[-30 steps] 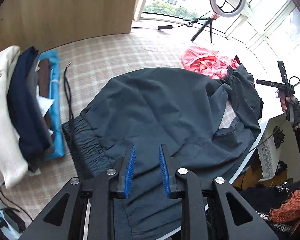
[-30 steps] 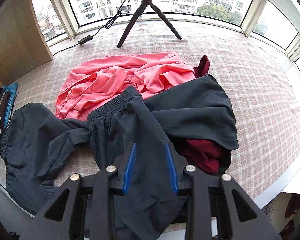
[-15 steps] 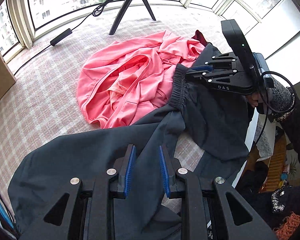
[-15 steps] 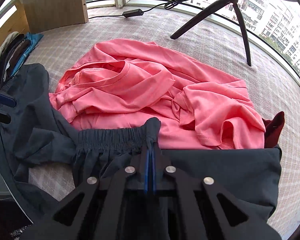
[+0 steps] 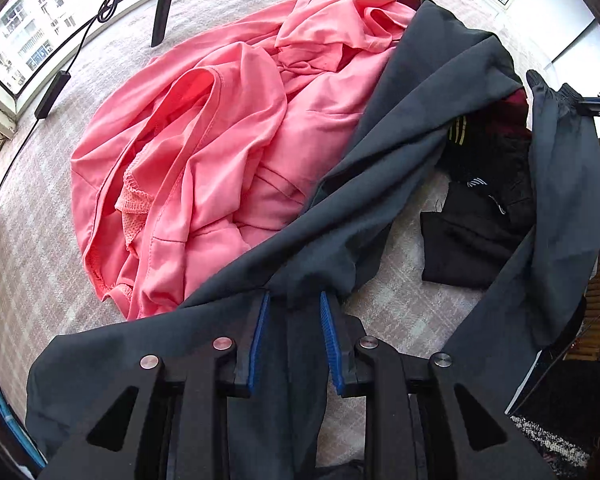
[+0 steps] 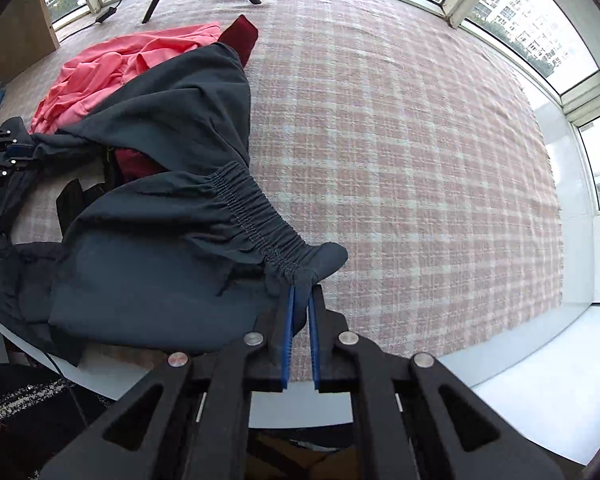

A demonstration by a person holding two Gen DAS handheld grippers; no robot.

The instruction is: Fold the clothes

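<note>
Two grippers are now on the same dark grey trousers (image 6: 148, 280). Half a second ago the right gripper (image 6: 300, 312) was nipping the gathered waistband where it lay against the pink shirt (image 5: 204, 152); now that band hangs in front of its tips, drawn off the pile and out over the bare checked cloth (image 6: 400, 152), with the blue pads nearly together and the fabric pinched between them. The left gripper (image 5: 294, 340) has dropped lower: a second ago its jaws hovered above the trousers, and now a ridge of grey cloth runs up between its pads, which stand a moderate way apart, so I cannot tell whether they truly bite. Seen from the right gripper, it sits far off to the left, with twisted fabric strung between the two.

My reading is that the trousers are being pulled clear and stretched, ready to be laid flat.

They are thin, matte and limp, with a ribbed elastic waist. Ahead of the left gripper the pink shirt lies crumpled, smooth with mesh trim; to its right lie a black garment (image 5: 472, 236) and a dark red one (image 5: 516, 100), both partly covered. The checked cloth looks coarse and woven.
</note>
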